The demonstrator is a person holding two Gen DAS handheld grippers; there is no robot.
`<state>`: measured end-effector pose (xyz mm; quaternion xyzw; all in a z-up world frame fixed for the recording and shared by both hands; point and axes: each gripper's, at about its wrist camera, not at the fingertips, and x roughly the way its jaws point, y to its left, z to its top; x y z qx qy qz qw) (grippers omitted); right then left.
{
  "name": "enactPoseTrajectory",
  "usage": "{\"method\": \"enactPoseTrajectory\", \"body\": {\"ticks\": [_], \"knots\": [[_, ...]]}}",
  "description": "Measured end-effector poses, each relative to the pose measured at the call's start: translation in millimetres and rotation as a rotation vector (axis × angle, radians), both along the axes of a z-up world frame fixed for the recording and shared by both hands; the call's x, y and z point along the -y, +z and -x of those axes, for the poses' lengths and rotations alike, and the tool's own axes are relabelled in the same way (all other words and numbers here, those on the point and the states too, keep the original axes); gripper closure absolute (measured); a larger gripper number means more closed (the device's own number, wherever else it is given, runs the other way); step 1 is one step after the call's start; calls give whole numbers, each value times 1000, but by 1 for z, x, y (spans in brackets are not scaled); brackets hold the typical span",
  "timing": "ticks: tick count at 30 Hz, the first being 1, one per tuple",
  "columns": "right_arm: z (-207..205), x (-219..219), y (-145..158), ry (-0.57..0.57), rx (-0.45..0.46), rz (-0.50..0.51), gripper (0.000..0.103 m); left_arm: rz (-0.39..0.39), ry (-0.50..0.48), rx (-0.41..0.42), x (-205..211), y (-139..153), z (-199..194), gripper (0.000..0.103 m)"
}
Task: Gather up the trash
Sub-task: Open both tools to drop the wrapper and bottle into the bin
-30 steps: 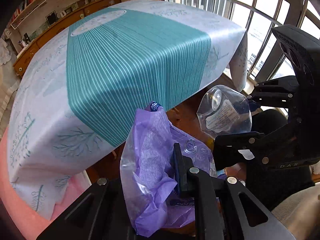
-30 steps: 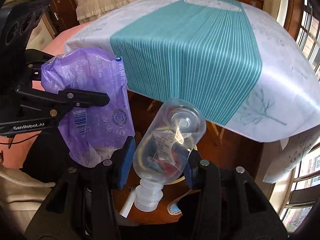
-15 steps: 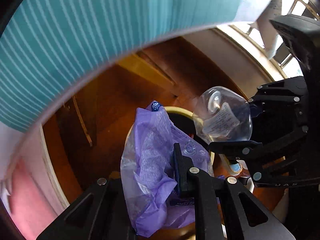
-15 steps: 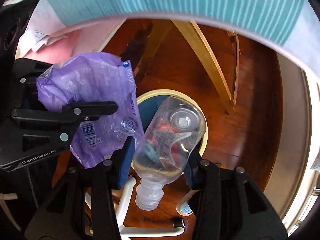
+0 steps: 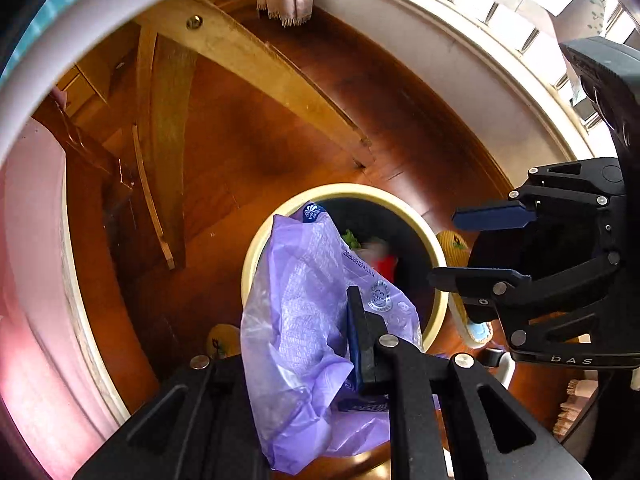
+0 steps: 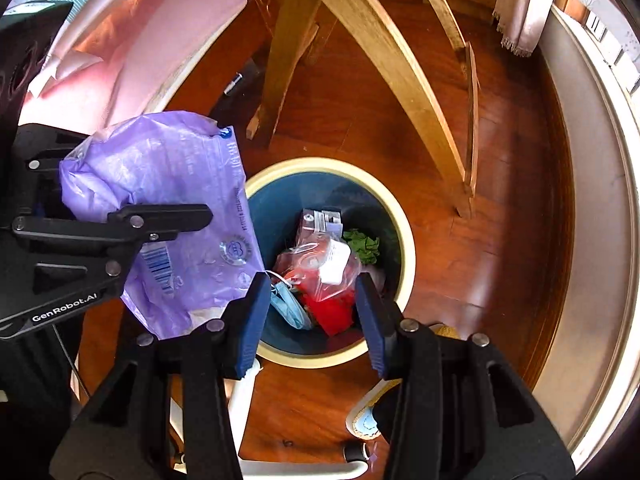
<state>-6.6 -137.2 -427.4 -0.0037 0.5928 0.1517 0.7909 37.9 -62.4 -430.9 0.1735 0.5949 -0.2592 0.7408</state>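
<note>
1. Left wrist view: the left gripper (image 5: pixel 320 344) has its fingers clamped on a crumpled purple plastic wrapper (image 5: pixel 304 320), which hangs over the near rim of a round cream-rimmed waste bin (image 5: pixel 256 256). The right gripper (image 5: pixel 472 244) stands with its fingers apart and nothing between them.
2. To drop the wrapper cleanly, I would shift it further over the dark opening before letting go; part of it overhangs the rim.
3. Right wrist view: the right gripper (image 6: pixel 308 304) is empty above the bin (image 6: pixel 406 248), where a clear plastic bottle (image 6: pixel 320 264) lies among other rubbish.
4. The bin stands on a reddish wooden floor (image 6: pixel 500 240), beside pale wooden table legs (image 6: pixel 392 60), near a white window sill.
</note>
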Motion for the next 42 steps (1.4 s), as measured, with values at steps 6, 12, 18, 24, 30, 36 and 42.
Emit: {"method": "enactPoseTrajectory", "body": {"ticks": [6,12,18,24,30,36,42], "knots": [[-6,-4,-7,-5,2,19,62,-46,21,-12,6,-12,-8,29],[-8,0,-9,-24,-6,20,61,-54,53,4,0,-14,-10,16],[-9,0,-7,-19,8,26,61,-61,51,37,-2,-10,-10,14],[-9,-3,-1,-23,21,28,61,-44,78,77,-6,4,-9,13],[-3,-8,8,-15,35,28,61,-26,86,109,-11,20,-2,13],[3,-7,26,-41,30,17,61,2,85,143,-9,47,10,13],[13,6,67,-127,14,-64,61,25,90,188,-12,95,29,13]]}}
